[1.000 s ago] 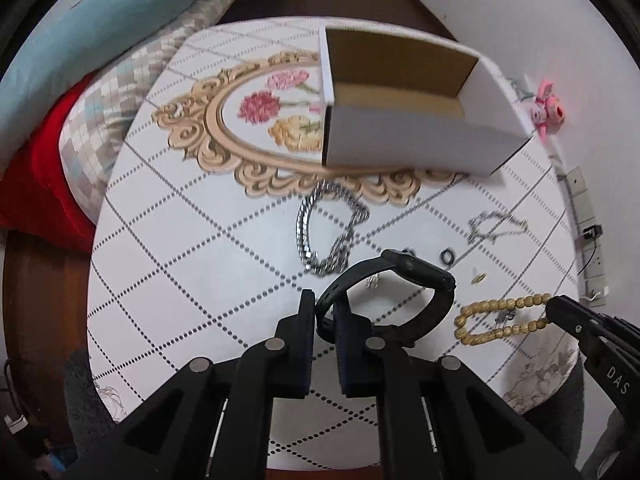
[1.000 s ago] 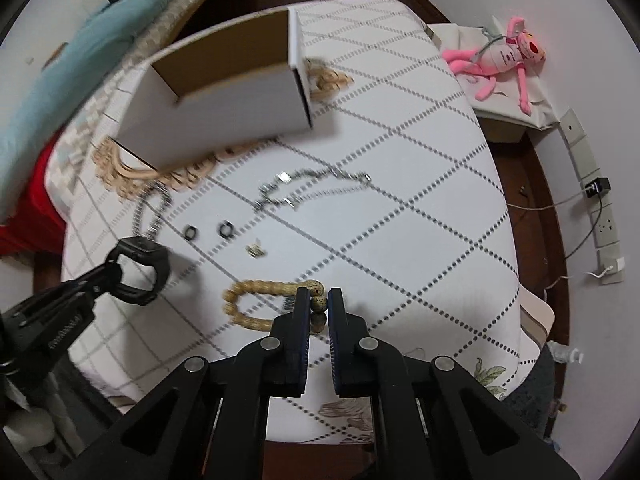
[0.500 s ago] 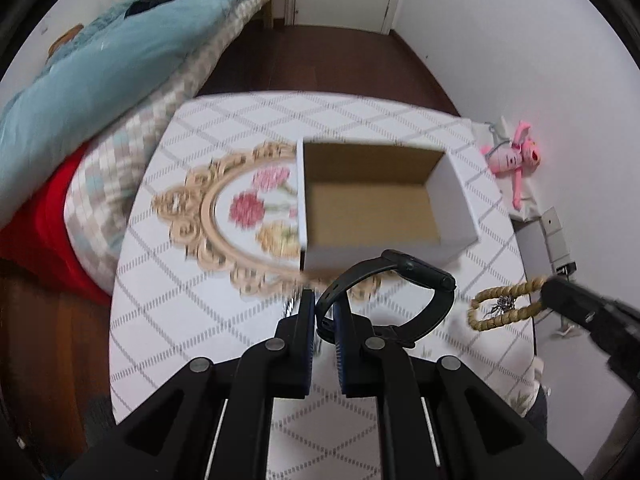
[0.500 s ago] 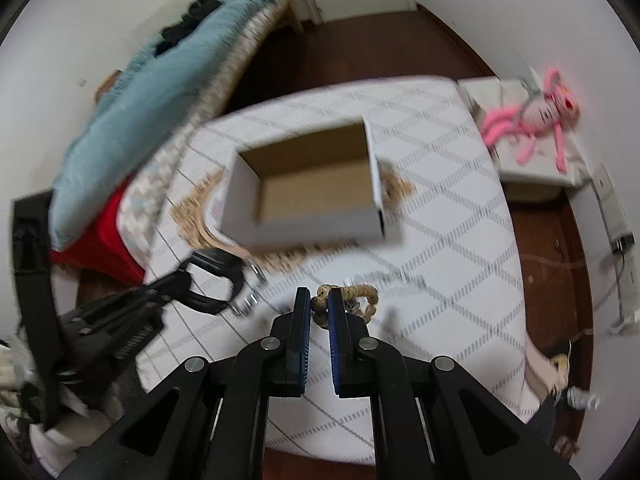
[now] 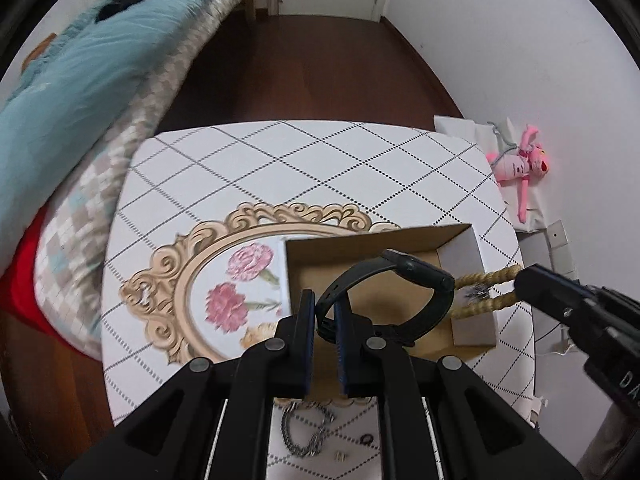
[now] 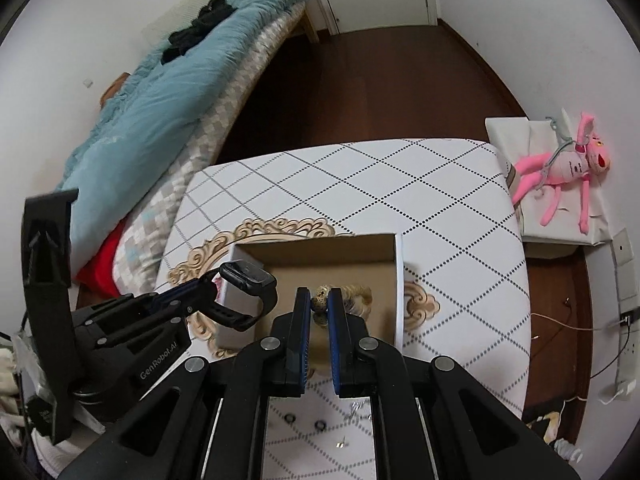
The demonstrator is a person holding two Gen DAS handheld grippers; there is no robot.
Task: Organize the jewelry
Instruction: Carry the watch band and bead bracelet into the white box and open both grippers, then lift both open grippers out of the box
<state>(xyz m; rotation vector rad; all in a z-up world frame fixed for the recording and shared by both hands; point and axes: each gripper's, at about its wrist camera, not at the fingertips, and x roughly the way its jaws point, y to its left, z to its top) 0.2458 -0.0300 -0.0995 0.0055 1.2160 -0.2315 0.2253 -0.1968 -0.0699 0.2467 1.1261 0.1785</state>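
Both jaws pinch tight: the left gripper [image 5: 321, 312], just loosening slightly, holds a black watch [image 5: 404, 280] by its strap, the right gripper [image 6: 319, 304] a bead bracelet [image 6: 352, 294], both above the open cardboard box [image 6: 316, 250] on the table [image 6: 440, 200].

Beaded bracelet [image 6: 320, 301] between right gripper [image 6: 319, 314] fingers [image 6: 301, 312] over cardboard box [image 6: 398, 280].

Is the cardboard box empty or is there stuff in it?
Empty, as far as shows. The cardboard box has a bare brown floor; the black watch and bead bracelet hang above it, still gripped.
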